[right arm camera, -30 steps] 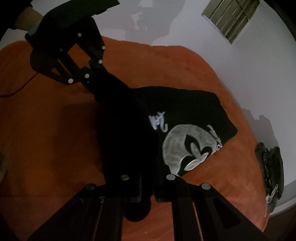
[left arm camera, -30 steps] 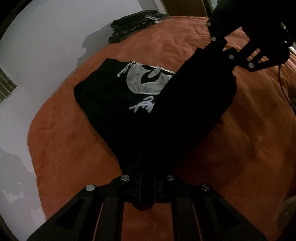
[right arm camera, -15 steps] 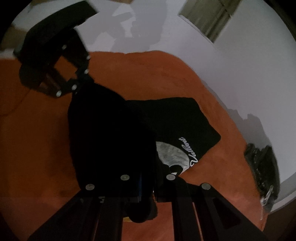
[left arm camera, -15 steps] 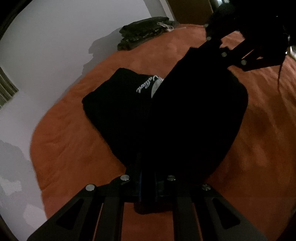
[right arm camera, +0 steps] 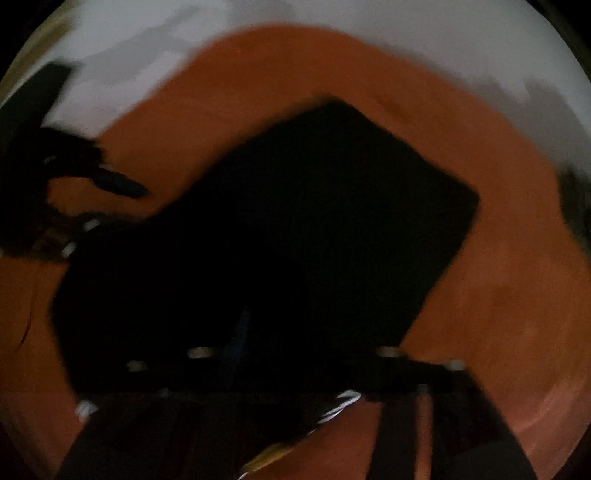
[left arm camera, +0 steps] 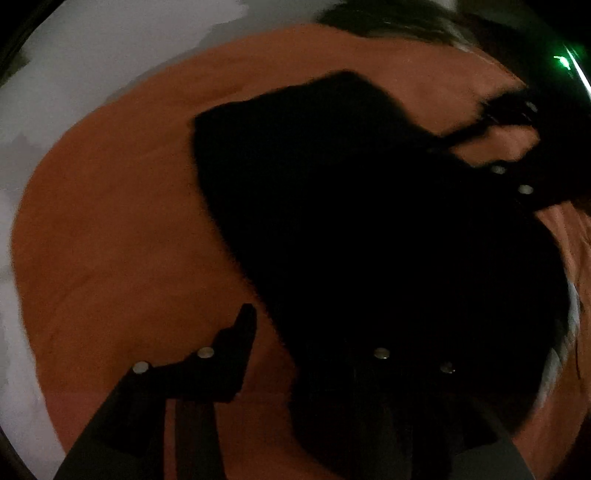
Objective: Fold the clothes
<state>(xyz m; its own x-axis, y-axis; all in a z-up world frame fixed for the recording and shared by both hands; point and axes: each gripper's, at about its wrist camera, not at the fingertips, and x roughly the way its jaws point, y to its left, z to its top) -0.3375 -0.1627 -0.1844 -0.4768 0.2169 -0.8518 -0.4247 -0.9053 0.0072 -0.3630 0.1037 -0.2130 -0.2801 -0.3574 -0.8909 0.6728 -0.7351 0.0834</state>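
Observation:
The black T-shirt (left arm camera: 351,221) (right arm camera: 314,229) lies folded over on the orange bed cover (left arm camera: 129,221) (right arm camera: 498,295), its print hidden. My left gripper (left arm camera: 293,325) is open at the shirt's near edge; one finger (left arm camera: 236,347) stands bare over the cover, the other is lost against the dark cloth. My right gripper (right arm camera: 295,325) is open too, its fingers spread wide above the cloth in a blurred view. In the other camera each shows at the shirt's far side: the right gripper (left arm camera: 476,147) and the left gripper (right arm camera: 110,206), both with fingers apart.
A pile of dark clothes (left arm camera: 388,18) (right arm camera: 572,206) sits at the bed's far edge near the white wall (left arm camera: 92,55). Orange cover stretches wide on the shirt's left side in the left wrist view. A small green light (left arm camera: 561,61) glows at top right.
Both grippers carried the lifted half of the shirt across and over the printed half, then opened and let it go. The print is now covered.

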